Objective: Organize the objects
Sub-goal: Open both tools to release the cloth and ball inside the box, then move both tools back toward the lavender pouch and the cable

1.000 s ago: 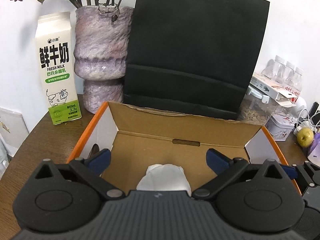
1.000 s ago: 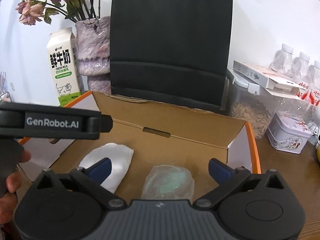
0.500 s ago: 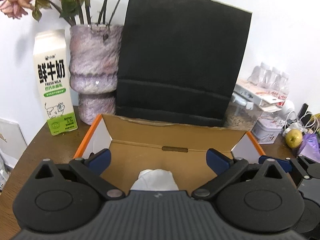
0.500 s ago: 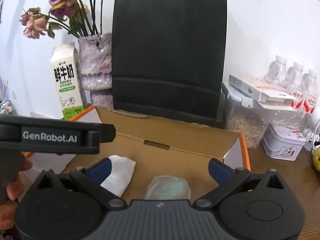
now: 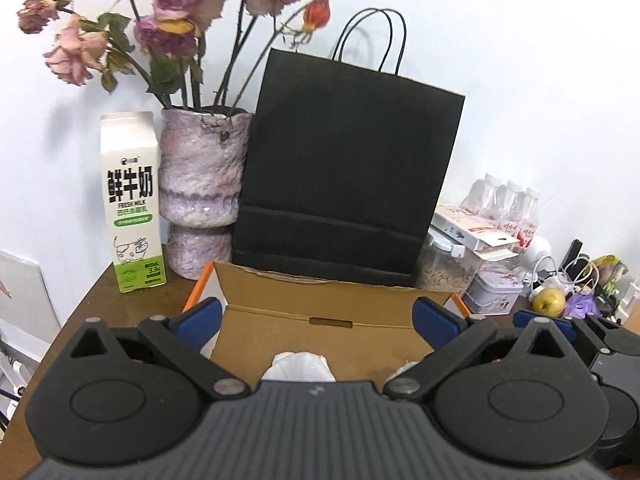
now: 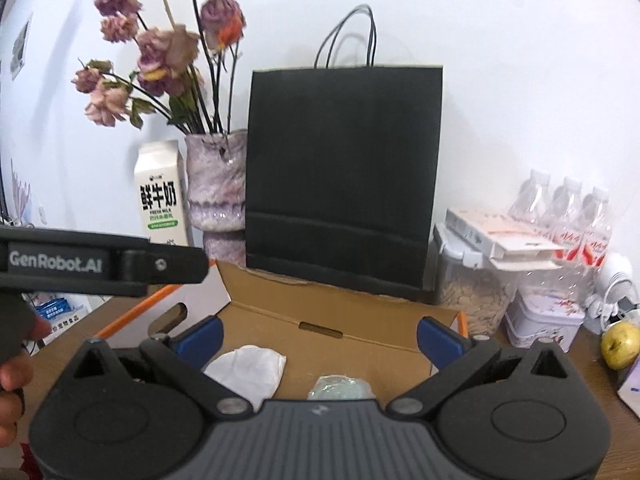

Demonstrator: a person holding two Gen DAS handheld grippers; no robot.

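Gaping wide, both jaw pairs held nothing. Left gripper (image 5: 316, 316) and right gripper (image 6: 318, 334) hung side by side above open brown cardboard box with orange edges (image 6: 360, 316). Crumpled white cloth bundle (image 6: 248, 368) and clear plastic-wrapped pale green item (image 6: 340, 388) lay apart on box floor. Judged: both items boxed, flaps not closed, possibly more to sort. Both grippers level, aimed at black paper bag (image 5: 348, 168) behind box.

White wall (image 5: 520, 80) — brown wooden table (image 5: 80, 312)
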